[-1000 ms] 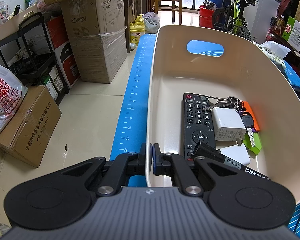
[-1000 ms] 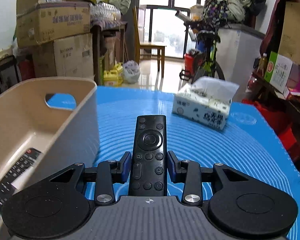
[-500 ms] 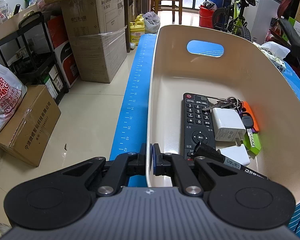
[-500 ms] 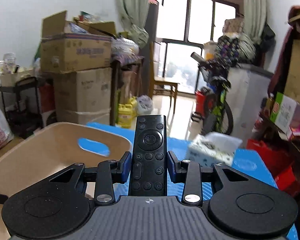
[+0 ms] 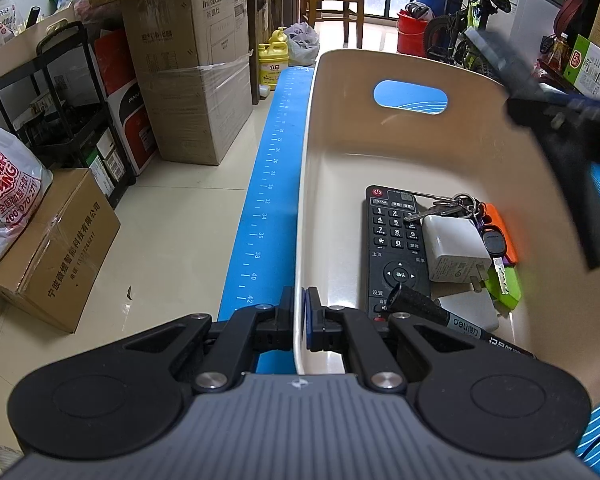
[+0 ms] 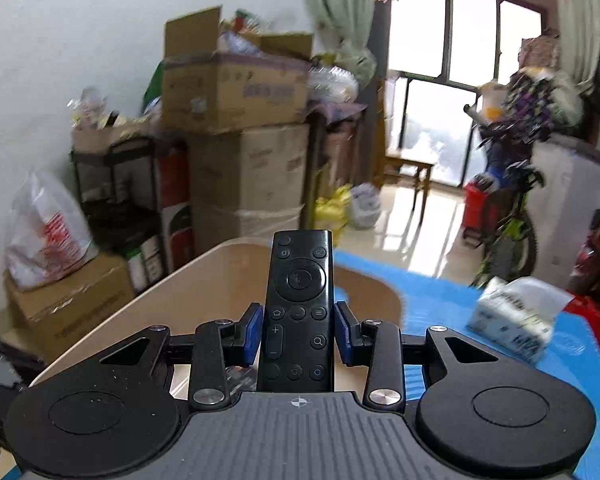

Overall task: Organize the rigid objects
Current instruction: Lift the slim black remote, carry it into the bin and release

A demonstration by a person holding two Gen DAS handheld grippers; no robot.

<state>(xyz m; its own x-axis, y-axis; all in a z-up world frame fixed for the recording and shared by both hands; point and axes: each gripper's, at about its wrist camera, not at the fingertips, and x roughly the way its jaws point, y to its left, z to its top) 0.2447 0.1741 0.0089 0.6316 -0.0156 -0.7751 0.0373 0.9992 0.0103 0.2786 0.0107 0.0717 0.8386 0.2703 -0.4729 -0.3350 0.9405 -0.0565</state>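
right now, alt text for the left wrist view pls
The left gripper is shut on the near wall of a beige bin that sits on a blue mat. In the bin lie a remote, keys, white chargers and a marker. The blurred right gripper enters at upper right.

white wall | tiled floor | stacked boxes | bright window

Glossy beige plastic bin, matt black remote
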